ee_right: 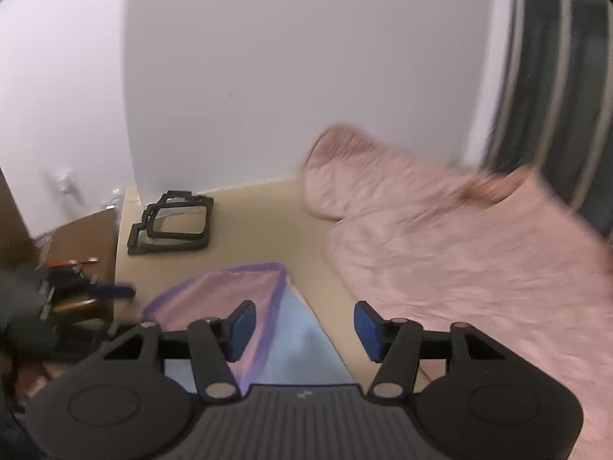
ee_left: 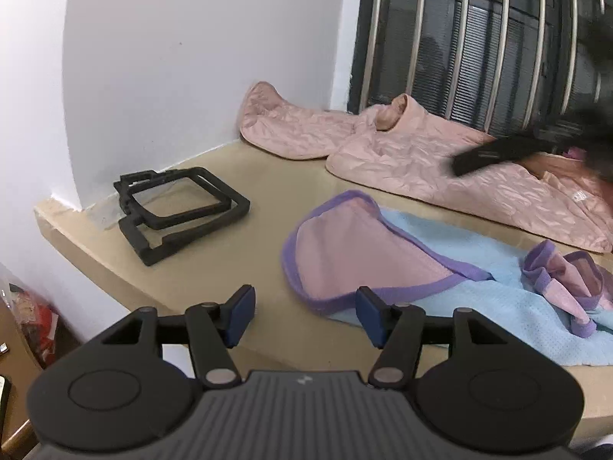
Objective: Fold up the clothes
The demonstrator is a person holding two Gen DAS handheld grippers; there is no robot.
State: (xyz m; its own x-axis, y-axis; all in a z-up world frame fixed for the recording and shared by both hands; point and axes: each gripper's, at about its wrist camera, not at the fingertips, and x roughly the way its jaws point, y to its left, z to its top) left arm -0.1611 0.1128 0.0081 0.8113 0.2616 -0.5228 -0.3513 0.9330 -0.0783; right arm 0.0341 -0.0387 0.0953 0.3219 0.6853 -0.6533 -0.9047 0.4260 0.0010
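While neither gripper holds cloth, folding looks barely begun. Scanning from the left side of the counter (ee_left: 214,268): black frames (ee_left: 180,207) are stacked near the wall corner, well apart from the clothes. Next comes the blue garment (ee_left: 479,299) with pink panels and purple trim, lying on the tan top; one pink flap is laid over the blue, the right part is bunched, so at most a first fold is done, and I can't confirm even that. Farther back and right, the pink jacket (ee_left: 421,161) is spread out and wrinkled, sleeve flung toward the wall, unfolded by my read. Left gripper (ee_left: 304,314): jaws apart, empty, hovering near the counter's front edge just beside the flap. Right gripper (ee_right: 304,326): jaws apart, empty, over the blue garment (ee_right: 299,345), with the pink jacket (ee_right: 479,268) to its right. View differences: left wrist is sharp, shows the bunched trim, the barred window (ee_left: 479,38), and the right gripper as a dark blur over the jacket. Right wrist is motion-blurred and misses the bunched end, but shows the black frames (ee_right: 172,226) plus clutter below the counter's left end, and a blue-tipped finger there, probably the left gripper.
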